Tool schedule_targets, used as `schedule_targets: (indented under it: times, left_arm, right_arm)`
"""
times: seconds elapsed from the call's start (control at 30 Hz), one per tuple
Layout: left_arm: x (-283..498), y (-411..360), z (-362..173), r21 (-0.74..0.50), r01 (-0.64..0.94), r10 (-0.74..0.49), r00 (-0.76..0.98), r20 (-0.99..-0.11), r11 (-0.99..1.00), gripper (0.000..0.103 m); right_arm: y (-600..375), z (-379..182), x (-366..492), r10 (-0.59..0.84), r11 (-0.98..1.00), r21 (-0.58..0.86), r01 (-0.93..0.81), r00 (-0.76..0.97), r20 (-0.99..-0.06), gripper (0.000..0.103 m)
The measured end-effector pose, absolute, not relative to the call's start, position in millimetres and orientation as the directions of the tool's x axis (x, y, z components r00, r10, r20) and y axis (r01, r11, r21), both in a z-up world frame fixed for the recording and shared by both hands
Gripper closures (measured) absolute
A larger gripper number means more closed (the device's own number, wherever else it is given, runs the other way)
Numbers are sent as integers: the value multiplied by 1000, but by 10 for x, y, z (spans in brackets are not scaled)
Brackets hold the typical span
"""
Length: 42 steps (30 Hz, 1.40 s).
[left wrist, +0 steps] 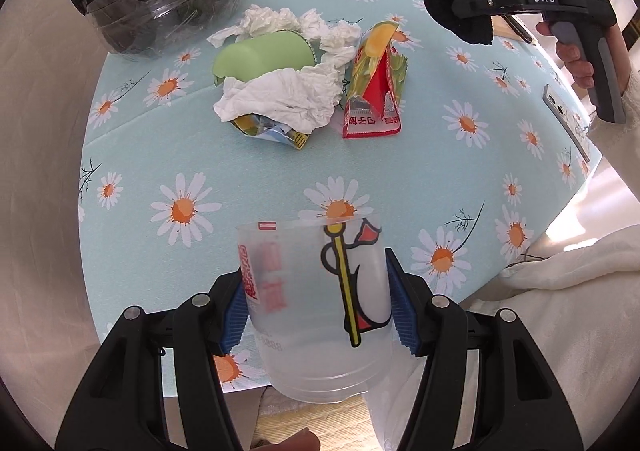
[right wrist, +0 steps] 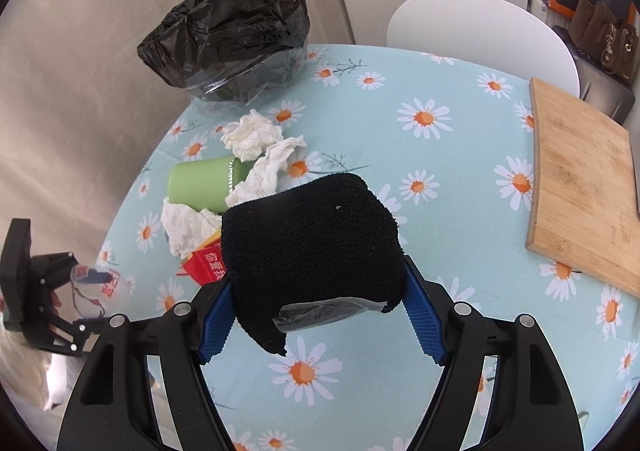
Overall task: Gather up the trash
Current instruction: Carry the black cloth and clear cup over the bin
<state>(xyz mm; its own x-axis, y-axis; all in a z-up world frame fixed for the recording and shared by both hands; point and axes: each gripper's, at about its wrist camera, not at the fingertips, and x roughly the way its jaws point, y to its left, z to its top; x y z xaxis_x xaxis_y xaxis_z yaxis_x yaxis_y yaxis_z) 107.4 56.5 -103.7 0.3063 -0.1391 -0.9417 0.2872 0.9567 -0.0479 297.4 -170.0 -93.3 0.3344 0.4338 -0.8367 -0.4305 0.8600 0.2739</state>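
Daisy-print blue cloth covers a round table, with a beige curtain behind it and a white chair at the far side. At the far left edge sits a clear bin lined with a black bag.

Mid-table lies the trash pile: crumpled tissues, a green cup on its side with its long axis running left to right and its mouth toward the right, a red wrapper and a yellow wrapper.

The left gripper is clamped on a clear plastic cup, its blue pads pressing both sides. The cup's long axis runs away from the camera, wide rim nearest and base pointing toward the pile, above the near table edge.

The right gripper holds a black cloth between its blue pads, above the table right of the pile. A scrap of clear film clings to the cloth's near edge. A wooden board lies on the right side.

Likely risks: the thin cup could buckle or slide out if squeezed unevenly, since it is gripped on smooth tapered walls. The limp cloth hangs low and could snag the tissues on its way to the bin, or miss the opening if the bag's folds cover it.
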Motion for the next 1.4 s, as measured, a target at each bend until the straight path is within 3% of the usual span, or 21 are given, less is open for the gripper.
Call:
schedule_targets:
  times: [0.6, 1.03, 1.4]
  left_arm:
    - [969, 823, -644, 29, 156, -32, 379, -925, 987, 42]
    - [1200, 1103, -384, 14, 176, -64, 428, -901, 984, 42]
    - [1664, 1550, -126, -13, 246, -140, 507, -851, 969, 42]
  right_arm:
    - [-1603, -591, 2841, 572, 778, 354, -519, 350, -742, 33]
    - [-1442, -316, 3018, 637, 748, 405, -526, 394, -663, 33]
    - [-1202, 120, 3175, 574, 807, 347, -477, 497, -651, 33]
